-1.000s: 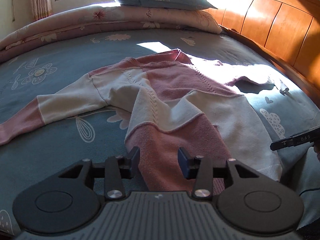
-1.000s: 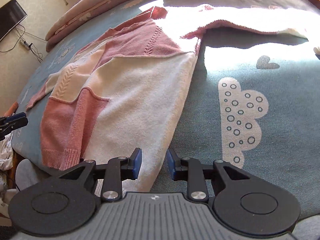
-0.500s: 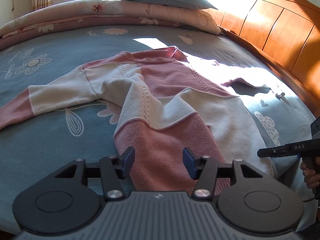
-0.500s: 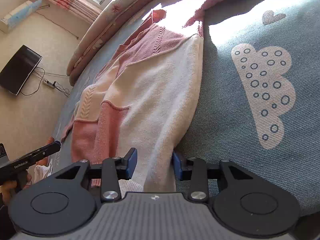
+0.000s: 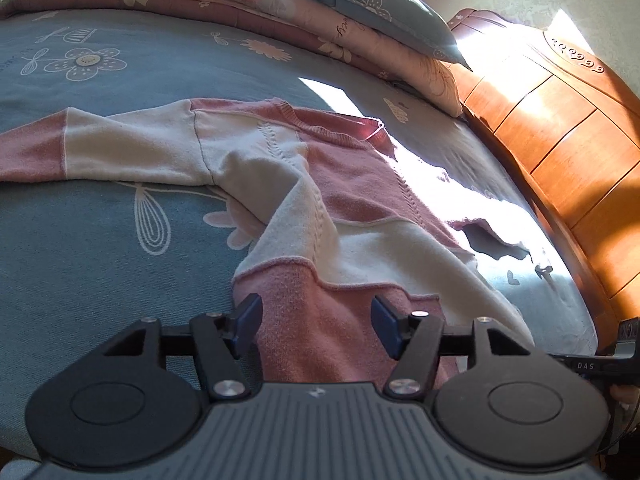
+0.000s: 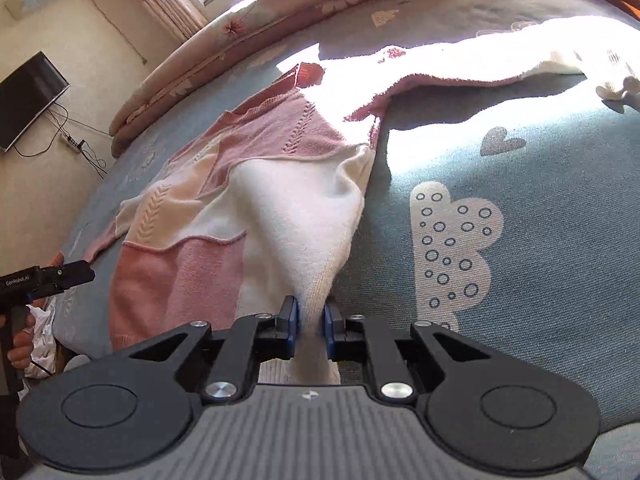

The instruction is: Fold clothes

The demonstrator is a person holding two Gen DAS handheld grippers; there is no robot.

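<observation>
A pink and cream knit sweater lies spread on the blue bedspread, one sleeve reaching left, the other lying in bright sun on the right. My left gripper is open, its jaws either side of the pink hem at the near edge. In the right wrist view the sweater runs away from me. My right gripper is shut on the cream bottom corner of the sweater, and the cloth rises in a ridge from the jaws. The left gripper shows at the far left there.
A folded floral quilt and a blue pillow lie at the head of the bed. A wooden headboard runs along the right. A dark screen and cables sit on the floor beyond the bed.
My right gripper closed on the cream corner of the sweater and drew it up. My left gripper moved closer to the pink hem and opened wider.
</observation>
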